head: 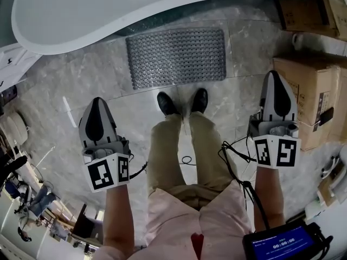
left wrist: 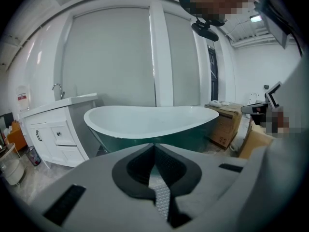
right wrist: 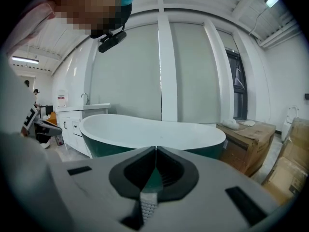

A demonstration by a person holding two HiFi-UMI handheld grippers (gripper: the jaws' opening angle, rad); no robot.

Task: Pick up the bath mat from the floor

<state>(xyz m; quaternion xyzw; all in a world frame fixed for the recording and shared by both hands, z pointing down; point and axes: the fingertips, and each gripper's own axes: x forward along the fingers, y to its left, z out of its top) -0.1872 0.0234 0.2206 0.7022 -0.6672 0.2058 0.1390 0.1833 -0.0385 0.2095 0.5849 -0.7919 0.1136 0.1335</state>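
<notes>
Left tongs (head: 98, 101), right tongs (head: 275, 75) closed, empty, angled down (bath mat (head: 176, 57) ahead).

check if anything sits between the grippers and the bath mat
Nothing visible does. Only bare floor lies between the left gripper, the right gripper and the bath mat; the person's shoes stand at its near edge.

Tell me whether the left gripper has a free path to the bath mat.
Probably yes: bare floor lies between the left gripper and the bath mat; its jaws are shut, though.
</notes>
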